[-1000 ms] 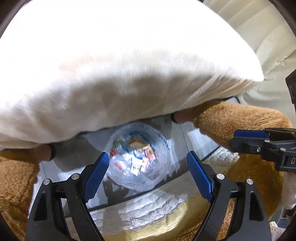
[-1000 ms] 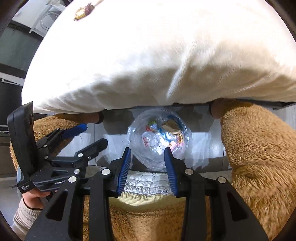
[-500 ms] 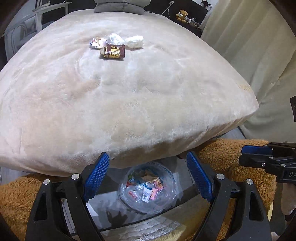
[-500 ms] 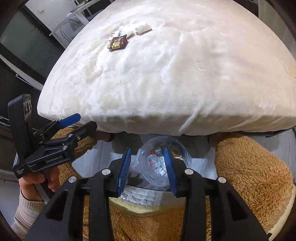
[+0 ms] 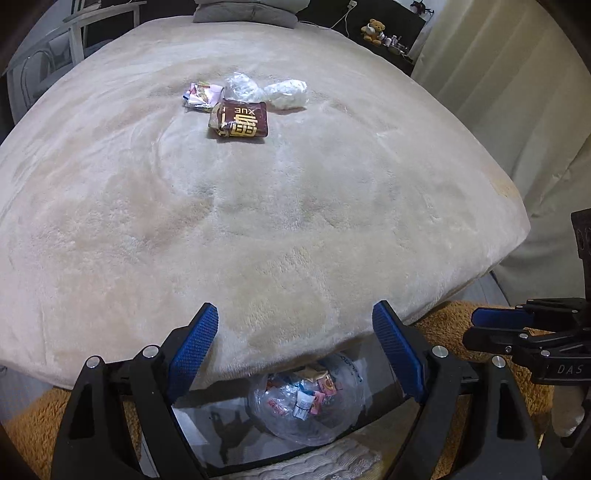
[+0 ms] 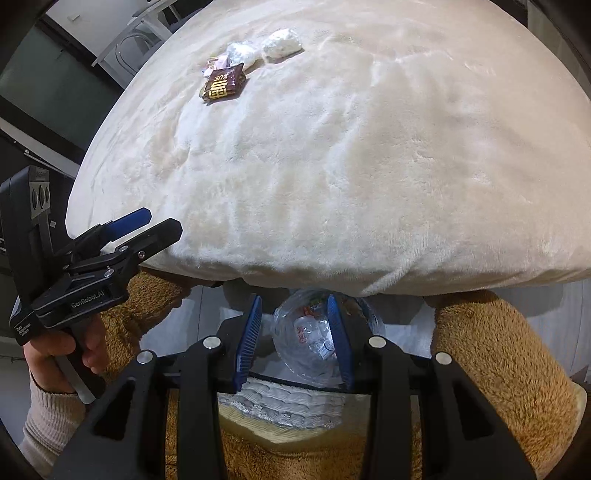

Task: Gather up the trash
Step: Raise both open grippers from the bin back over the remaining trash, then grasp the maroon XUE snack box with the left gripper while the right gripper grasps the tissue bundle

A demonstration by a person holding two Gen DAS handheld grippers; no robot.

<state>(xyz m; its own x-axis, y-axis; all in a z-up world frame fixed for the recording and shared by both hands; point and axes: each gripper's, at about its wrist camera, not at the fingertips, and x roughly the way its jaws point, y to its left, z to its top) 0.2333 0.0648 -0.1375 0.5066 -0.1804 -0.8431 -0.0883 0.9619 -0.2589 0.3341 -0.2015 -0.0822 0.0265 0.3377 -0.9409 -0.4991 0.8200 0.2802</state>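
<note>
Trash lies in a small pile on the far part of a cream plush bed (image 5: pixel 280 206): a brown snack wrapper (image 5: pixel 242 120) (image 6: pixel 222 85), a crumpled foil wrapper (image 5: pixel 201 95), a clear plastic wad (image 5: pixel 242 86) and a white tissue wad (image 5: pixel 286 94) (image 6: pixel 281 45). A clear trash bag (image 5: pixel 303 406) (image 6: pixel 314 336) with several wrappers sits on the floor below the bed edge. My left gripper (image 5: pixel 295 347) is open and empty near the bed's front edge. My right gripper (image 6: pixel 293 339) is open and empty, its jaws narrower, framing the bag.
Brown fuzzy fabric (image 6: pixel 495 362) lies on both sides of the bag. A quilted white pad (image 6: pixel 280 402) lies under the grippers. Curtains (image 5: pixel 517 92) hang at the right. A chair (image 5: pixel 74 40) stands at the far left. A teddy bear (image 5: pixel 375 29) sits at the back.
Both grippers have risen from looking under the bed edge at the bag to above it, so the bed top and trash pile have come into view. Jaws unchanged.
</note>
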